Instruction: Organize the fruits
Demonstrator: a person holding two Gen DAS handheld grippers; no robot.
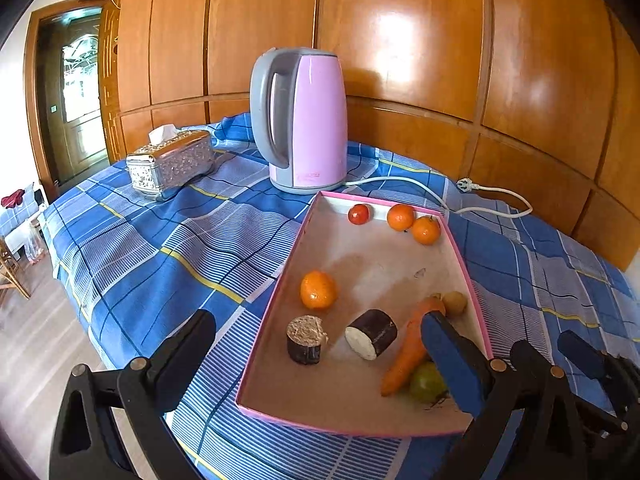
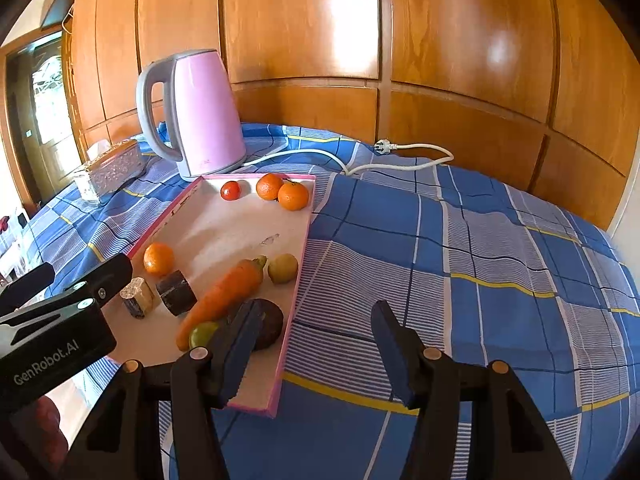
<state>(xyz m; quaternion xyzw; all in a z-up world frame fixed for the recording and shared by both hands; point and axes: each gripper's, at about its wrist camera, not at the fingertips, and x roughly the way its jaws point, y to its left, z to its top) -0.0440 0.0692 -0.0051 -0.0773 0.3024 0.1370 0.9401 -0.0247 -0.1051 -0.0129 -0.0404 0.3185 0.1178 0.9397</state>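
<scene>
While both grippers hung over the near end of the pink tray [image 1: 280,312], nothing was held. The left gripper [image 1: 316,344] was seen with fingers wide apart, one off the tray's left edge, the other over the carrot [image 1: 408,344] and green fruit [image 1: 426,380]. The right gripper [image 2: 316,332] was seen with fingers apart too, straddling the tray's right wall: its left finger over the dark round fruit [image 2: 270,328], its right finger over the blue checked cloth [image 2: 480,240] on the tabletop.

All fruit was found in the tray: three small orange and red ones at the far end near the pink kettle [image 1: 308,120], a tangerine [image 1: 318,290] by the left wall, two dark cut pieces [image 1: 306,338] in the middle, a yellowish fruit [image 2: 282,267] beside the carrot's far tip.

The carrot's long axis ran diagonally, from near centre to far right, roughly along the fingers' pointing direction, so a turn of the wrist was judged needed to clamp across it. The right gripper was judged nearer the carrot cluster; the left, nearer the tangerine.

The dark round fruit was shown only in the right wrist view; in the left it was hidden behind a finger.
</scene>
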